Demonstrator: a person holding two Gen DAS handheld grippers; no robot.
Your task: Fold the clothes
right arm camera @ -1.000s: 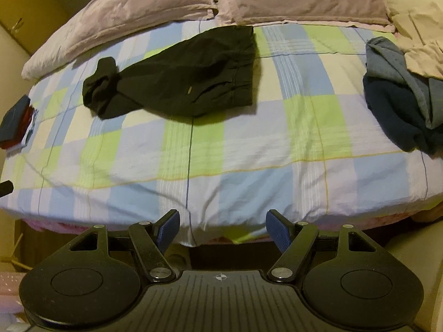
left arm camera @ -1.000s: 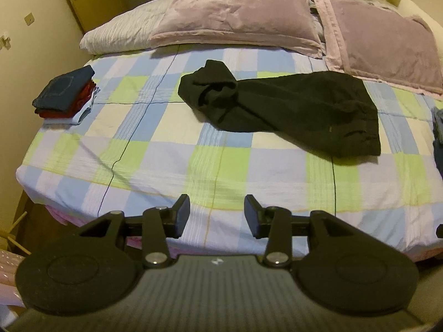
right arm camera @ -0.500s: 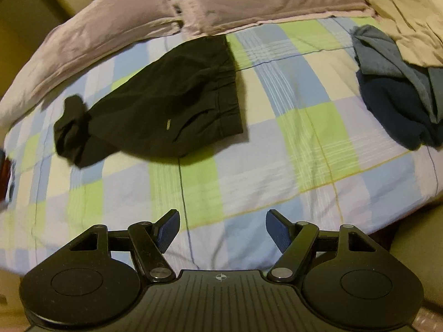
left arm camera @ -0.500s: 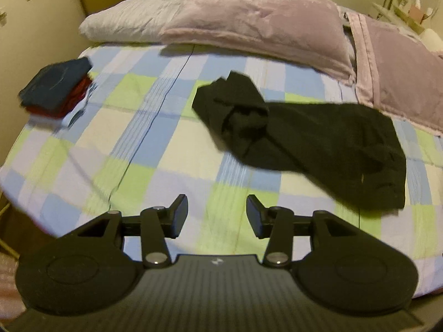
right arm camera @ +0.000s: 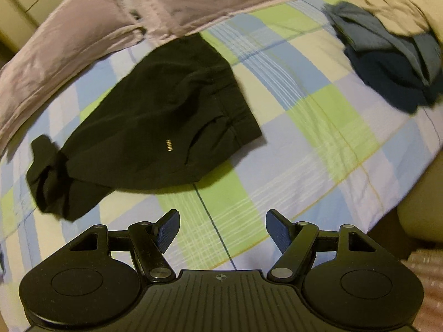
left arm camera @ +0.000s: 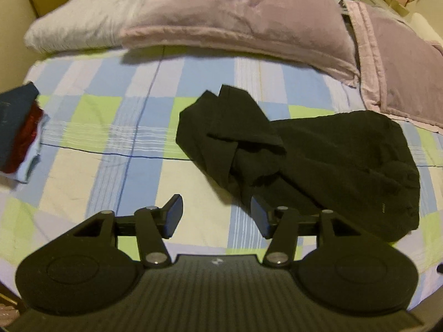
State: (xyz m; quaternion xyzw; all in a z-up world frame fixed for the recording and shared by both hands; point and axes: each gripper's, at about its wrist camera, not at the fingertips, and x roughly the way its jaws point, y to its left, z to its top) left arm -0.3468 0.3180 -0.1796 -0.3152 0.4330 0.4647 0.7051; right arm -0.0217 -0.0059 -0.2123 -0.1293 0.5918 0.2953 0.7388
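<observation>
A pair of black trousers (left arm camera: 326,160) lies crumpled across the checked bedsheet (left arm camera: 116,127), its bunched leg ends to the left and its waistband (right arm camera: 232,102) to the right. My left gripper (left arm camera: 216,213) hovers just before the bunched legs, its jaws opening with nothing between them; its right finger overlaps the cloth's near edge in the picture. My right gripper (right arm camera: 223,228) is open and empty over bare sheet, short of the trousers (right arm camera: 155,135) and below their waistband end.
Folded clothes (left arm camera: 16,130) in navy, red and pale blue are stacked at the bed's left edge. A heap of dark blue and grey garments (right arm camera: 393,63) lies at the right. Mauve pillows (left arm camera: 221,19) line the head of the bed. The bed's near right corner (right arm camera: 393,193) drops off.
Both grippers have come forward over the bed toward the black trousers, which now loom larger. The left jaws stand wider apart. The right view has rolled, tilting the bed.
</observation>
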